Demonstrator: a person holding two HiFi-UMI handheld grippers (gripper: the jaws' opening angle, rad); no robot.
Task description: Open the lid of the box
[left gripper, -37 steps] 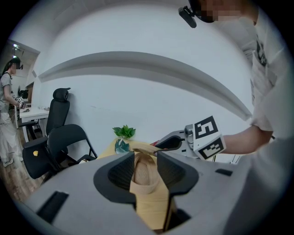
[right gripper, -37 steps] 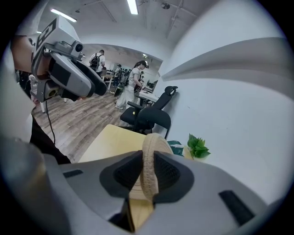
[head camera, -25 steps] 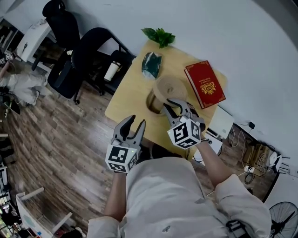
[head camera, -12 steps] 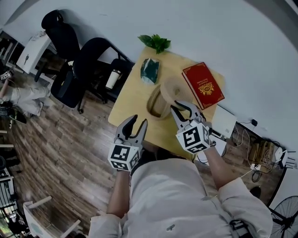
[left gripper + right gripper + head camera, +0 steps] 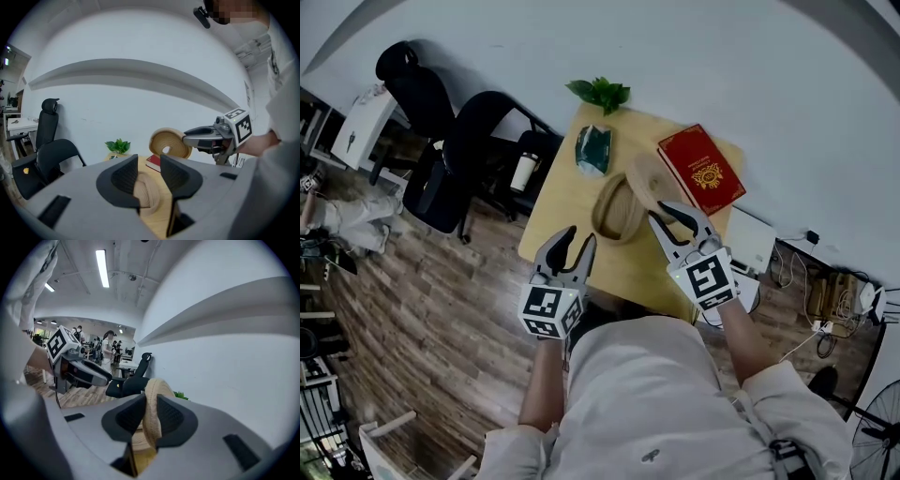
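Observation:
A round woven box [image 5: 612, 212] stands open on the wooden table [image 5: 567, 220]. Its woven lid [image 5: 651, 177] is lifted off and tilted on edge above the box's right side. My right gripper [image 5: 671, 214] is shut on the lid's rim; in the right gripper view the lid [image 5: 153, 399] is pinched between the jaws of the right gripper [image 5: 149, 420]. My left gripper [image 5: 573, 243] hovers open near the table's front edge, left of the box and holding nothing. From the left gripper view, the box [image 5: 146, 196] lies beyond the left gripper [image 5: 149, 176] and the raised lid [image 5: 169, 143] is above it.
A red book [image 5: 701, 169] lies at the table's back right, a green pouch [image 5: 592, 150] and a leafy plant [image 5: 600, 92] at the back left. Black office chairs [image 5: 464, 141], one with a cup [image 5: 523, 172], stand left of the table. A white device [image 5: 748, 242] sits to the right.
My right gripper has risen with the lid, which has come off the box and tipped up on edge. My left gripper has shifted slightly and stays open.

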